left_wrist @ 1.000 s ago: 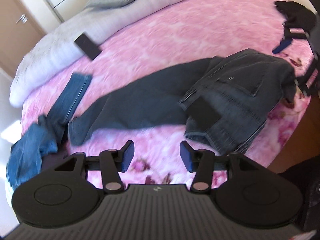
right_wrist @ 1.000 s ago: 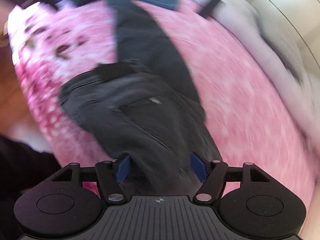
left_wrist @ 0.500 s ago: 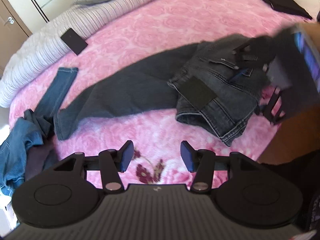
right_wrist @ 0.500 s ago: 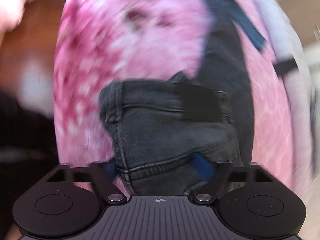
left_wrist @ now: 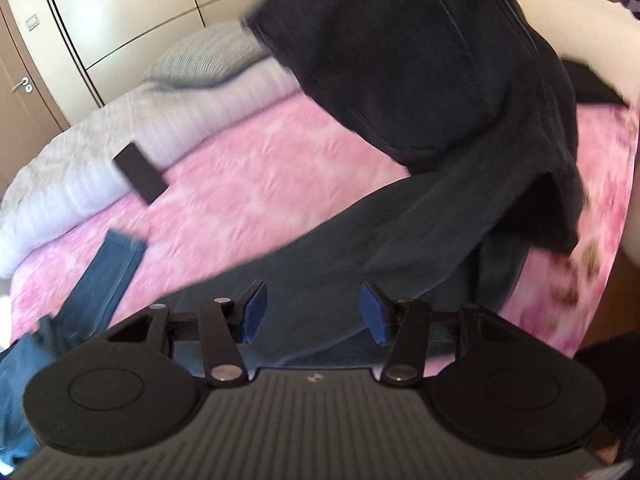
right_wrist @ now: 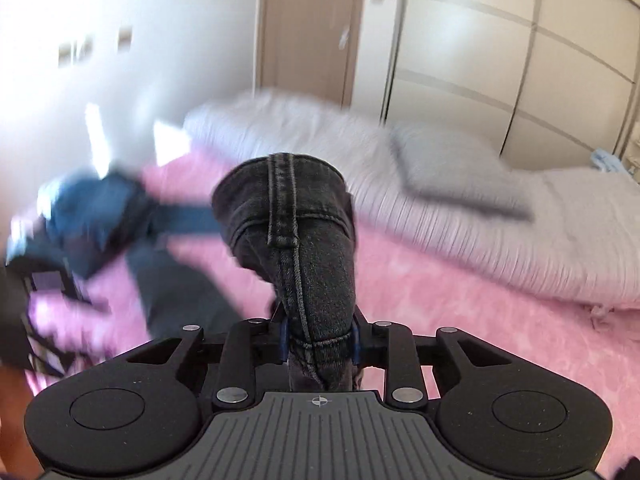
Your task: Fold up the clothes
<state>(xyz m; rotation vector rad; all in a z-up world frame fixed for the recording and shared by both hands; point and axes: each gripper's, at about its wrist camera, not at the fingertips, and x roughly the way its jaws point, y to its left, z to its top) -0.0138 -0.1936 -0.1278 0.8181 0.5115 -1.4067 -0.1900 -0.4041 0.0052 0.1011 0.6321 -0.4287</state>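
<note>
The right gripper point(right_wrist: 319, 344) is clamped on a thick bunch of the dark grey jeans point(right_wrist: 296, 232). A stitched seam and a hem-like edge run between its blue pads, and the denim stands up in a stiff hump just ahead of them. In the left wrist view the same jeans point(left_wrist: 420, 80) hang lifted above the bed point(left_wrist: 248, 184). The seat and pocket part is high, while one leg trails down to the pink bedspread and passes under the left gripper point(left_wrist: 312, 312). The left gripper's jaws stand apart with nothing between them, hovering just over that trailing leg.

The denim looks heavy and fairly stiff. It will likely hold a crease and sag under its own weight rather than slip, so a single pinch lets the rest swing. Thick seams and the waistband seem the surest holds; a second hold on the trailing leg would probably let the cloth be spread flat.

Beside the trailing leg, nearer the grey blanket point(left_wrist: 132, 132), lies a pair of blue jeans point(left_wrist: 108, 276) in a heap with one leg stretched out. A small dark flat object point(left_wrist: 138, 172) rests at the blanket's edge, well apart from the dark jeans.
</note>
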